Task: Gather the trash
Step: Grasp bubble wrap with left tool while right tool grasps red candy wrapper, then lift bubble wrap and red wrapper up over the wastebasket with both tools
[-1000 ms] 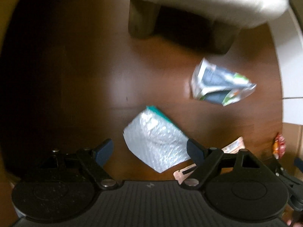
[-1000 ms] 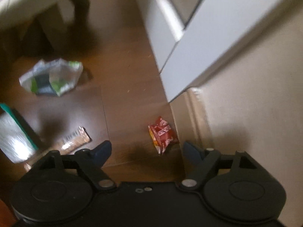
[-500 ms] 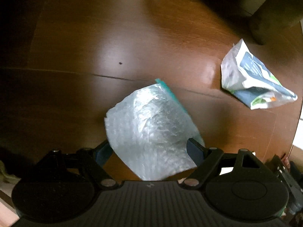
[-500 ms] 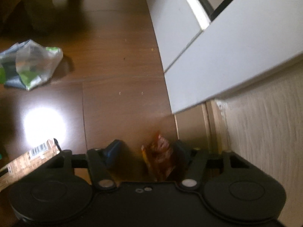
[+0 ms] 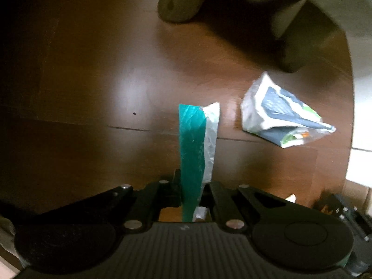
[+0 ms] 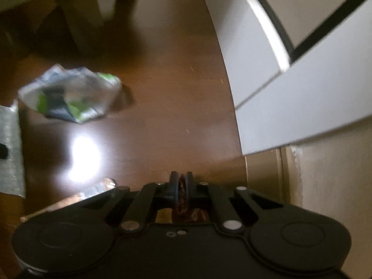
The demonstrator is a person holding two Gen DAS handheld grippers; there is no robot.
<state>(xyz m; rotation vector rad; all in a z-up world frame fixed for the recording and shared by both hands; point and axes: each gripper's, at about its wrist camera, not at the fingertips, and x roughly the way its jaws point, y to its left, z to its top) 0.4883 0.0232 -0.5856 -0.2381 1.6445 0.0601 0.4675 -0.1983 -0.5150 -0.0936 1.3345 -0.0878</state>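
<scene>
Clamped edge-on between the fingers of the left gripper [image 5: 191, 193]: a silver-and-teal bubble mailer [image 5: 197, 144], held upright above the dark wooden floor [image 5: 93, 116], teal face to the left, silver face to the right. Lying on the floor just right of it, apart from the mailer: a crumpled white, grey and green snack bag [image 5: 281, 118], near the foot of a pale upholstered seat [image 5: 325, 9] with stubby legs. Closed tight on a red wrapper [image 6: 183, 200]: the right gripper [image 6: 181, 187], its fingers nearly meeting, the wrapper crushed between them and bunched behind the tips. Seen from the right wrist, blurred: the same crumpled snack bag on the floor at upper left, the silver face of the mailer at the far left edge, a bright lamp reflection on the boards. Partly hidden behind the right gripper's body at lower left: a brown wrapper with a barcode [image 6: 93, 189], flat on the floor. Along the right side: white cabinet fronts [image 6: 290, 107] and a beige wall [image 6: 337, 186].
</scene>
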